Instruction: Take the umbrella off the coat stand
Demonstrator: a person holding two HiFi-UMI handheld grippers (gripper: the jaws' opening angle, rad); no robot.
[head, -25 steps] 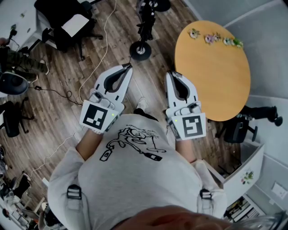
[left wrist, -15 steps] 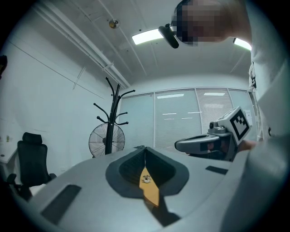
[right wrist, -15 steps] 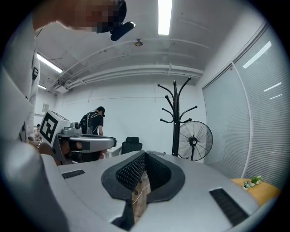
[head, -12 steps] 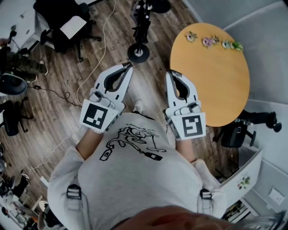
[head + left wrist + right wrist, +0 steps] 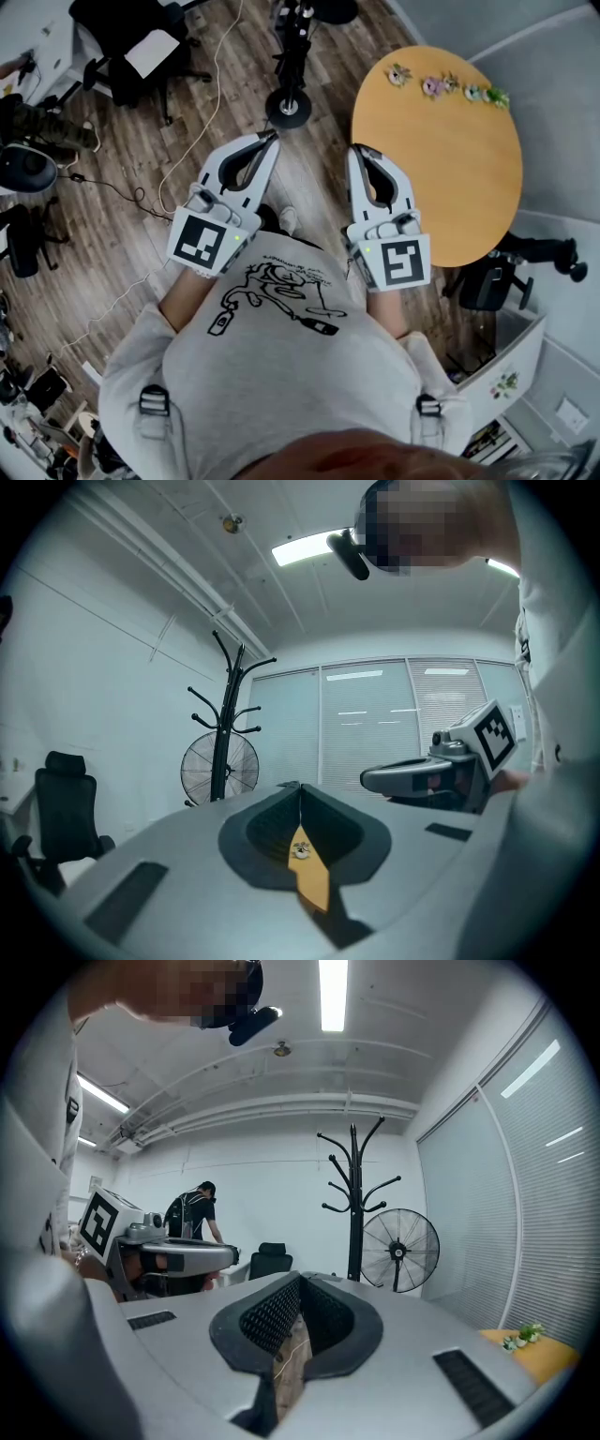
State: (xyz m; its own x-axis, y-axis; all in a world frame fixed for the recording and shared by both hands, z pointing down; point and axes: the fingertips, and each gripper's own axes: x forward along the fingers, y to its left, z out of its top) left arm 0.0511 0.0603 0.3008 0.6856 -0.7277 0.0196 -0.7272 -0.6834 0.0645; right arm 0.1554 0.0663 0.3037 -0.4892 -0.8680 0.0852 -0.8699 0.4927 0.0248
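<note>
Coat stand (image 5: pixel 353 1199) stands ahead; left claw (image 5: pixel 272 137) and right claw (image 5: pixel 359 150) both clenched, empty

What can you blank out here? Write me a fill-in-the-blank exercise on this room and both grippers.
The left gripper and the right gripper are both ____, gripping nothing.
The appliance beside the coat stand is a pedestal ____.
The orange table is ____ in shape.
Missing words: shut; fan; round.
</note>
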